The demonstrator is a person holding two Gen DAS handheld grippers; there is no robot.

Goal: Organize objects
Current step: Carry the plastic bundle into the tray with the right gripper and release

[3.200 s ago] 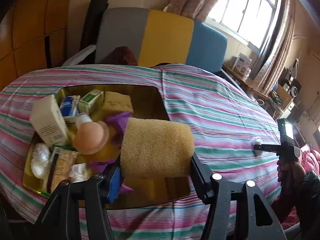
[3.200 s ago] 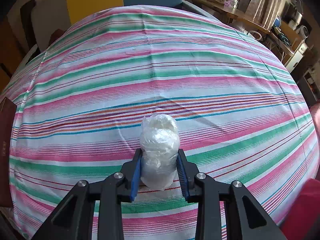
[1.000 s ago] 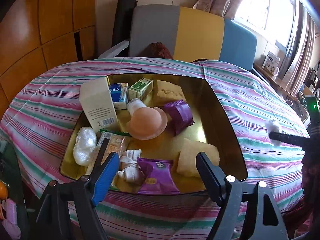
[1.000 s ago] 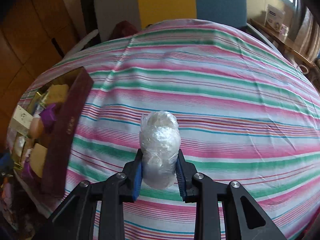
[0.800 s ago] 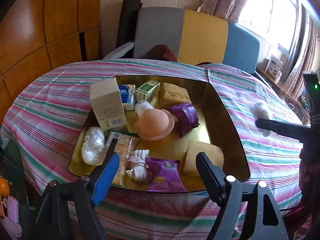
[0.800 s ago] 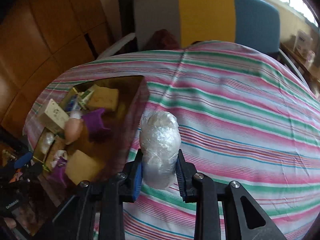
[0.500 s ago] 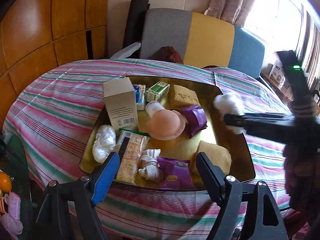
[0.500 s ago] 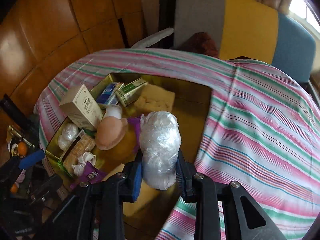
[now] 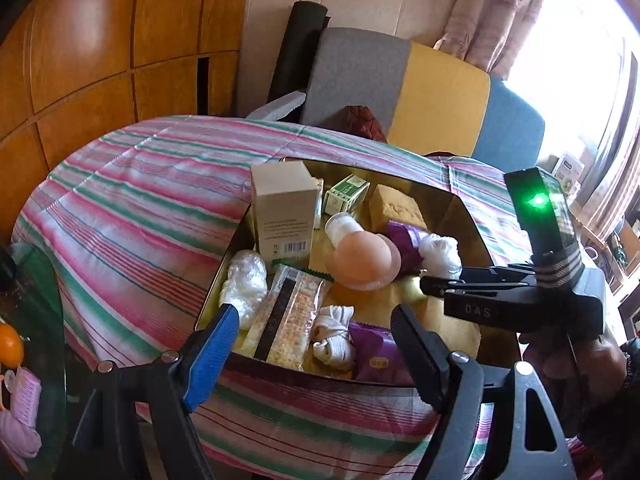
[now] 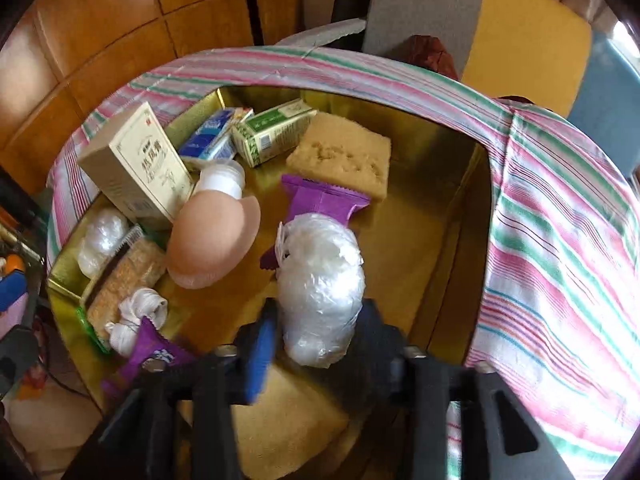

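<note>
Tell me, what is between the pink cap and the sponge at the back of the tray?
A purple packet lies between the pink cap and the sponge, seen in the right wrist view.

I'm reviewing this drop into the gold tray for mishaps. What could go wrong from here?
1. The right gripper is opening with the plastic-wrapped bundle between its fingers; the bundle may roll onto the purple packet or tan sponge rather than settle flat.
2. The gold tray is crowded, so withdrawing could nudge the peach dome-shaped item.
3. The left gripper hovers open at the tray's near edge, risking a collision.
</note>
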